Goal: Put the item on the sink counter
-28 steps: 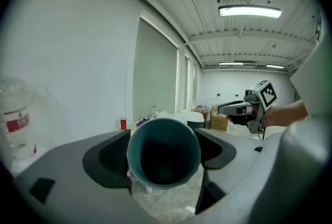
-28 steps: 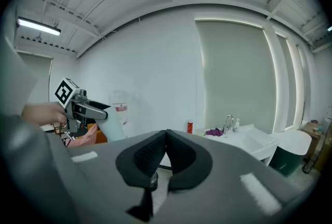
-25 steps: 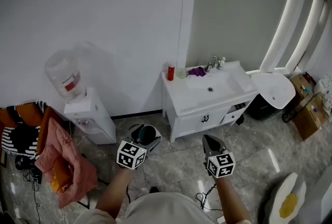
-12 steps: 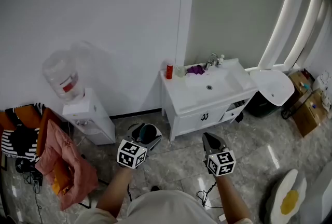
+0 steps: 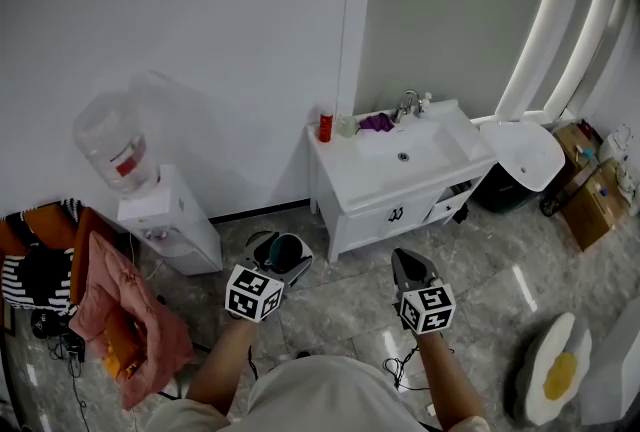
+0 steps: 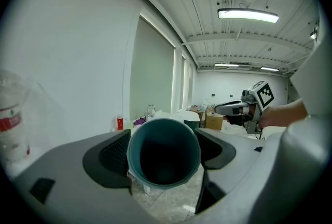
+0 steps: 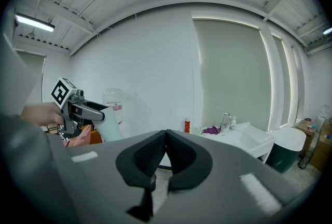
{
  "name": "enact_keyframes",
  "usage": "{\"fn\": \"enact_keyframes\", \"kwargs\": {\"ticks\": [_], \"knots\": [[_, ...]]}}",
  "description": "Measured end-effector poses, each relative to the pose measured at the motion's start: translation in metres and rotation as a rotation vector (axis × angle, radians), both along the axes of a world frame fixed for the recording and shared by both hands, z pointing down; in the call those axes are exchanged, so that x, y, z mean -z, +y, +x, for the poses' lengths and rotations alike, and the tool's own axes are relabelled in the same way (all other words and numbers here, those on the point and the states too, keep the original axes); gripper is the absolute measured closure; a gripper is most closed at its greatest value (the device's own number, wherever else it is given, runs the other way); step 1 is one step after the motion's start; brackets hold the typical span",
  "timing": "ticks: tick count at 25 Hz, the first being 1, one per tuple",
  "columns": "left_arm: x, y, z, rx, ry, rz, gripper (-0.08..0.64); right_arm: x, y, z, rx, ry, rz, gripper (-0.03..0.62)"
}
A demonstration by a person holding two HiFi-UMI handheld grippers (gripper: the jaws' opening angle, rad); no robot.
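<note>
Your left gripper (image 6: 163, 153) is clamped on the teal cup (image 5: 284, 252). One pad presses on each side of it near the rim. The cup lies roughly level, with its open mouth turned back toward the gripper's camera, so you look straight into its dark inside. From the right gripper view its outer wall looks pale.

Your right gripper (image 5: 408, 265) holds nothing, and its jaws are closed, with the pads meeting at the tips. Both grippers hang side by side over the marble floor (image 5: 340, 310), the left one a little lower in the head view.

The cup is not on the desk (image 5: 345, 175). It is in the air over the floor, well apart from the desk's front edge and off toward its front left corner. The desk is the white unit with the sink, standing against the wall ahead of you.

- **Back left corner:** a red bottle (image 5: 325, 127) stands here, with a small clear container just beside it.
- **Back edge:** a purple cloth (image 5: 377, 123) lies between that container and the faucet (image 5: 407, 105).
- **Front left part:** the top beside the basin is bare.

A water dispenser (image 5: 170, 225) with a tilted bottle on top stands against the wall to the left of the desk. A pink garment (image 5: 125, 320) is draped near the left edge of the head view.
</note>
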State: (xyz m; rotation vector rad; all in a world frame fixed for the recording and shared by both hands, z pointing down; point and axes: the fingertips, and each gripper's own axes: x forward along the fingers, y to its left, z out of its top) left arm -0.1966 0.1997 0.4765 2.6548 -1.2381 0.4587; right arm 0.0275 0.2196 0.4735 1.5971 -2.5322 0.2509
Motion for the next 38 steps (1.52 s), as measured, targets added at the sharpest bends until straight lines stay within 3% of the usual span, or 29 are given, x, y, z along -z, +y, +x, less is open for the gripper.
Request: {"fn": "enact_keyframes", "kwargs": {"ticks": [21,29,38], "knots": [[-0.017,-0.033,-0.037,-0.071,0.008,-0.023,0.178,-0.010,-0.019,-0.036,-0.076,0.013,-0.022,0.581],[-0.023,-0.061,-0.028,-0.059,0.000,-0.036,0.178,-0.021,-0.051,-0.027,-0.064,-0.002,-0.036,0.581],[-0.025,-0.127,0.003,-0.038,-0.017,-0.047,0.178,-0.030,-0.123,0.000,-0.034,-0.011,-0.050,0.581]]}}
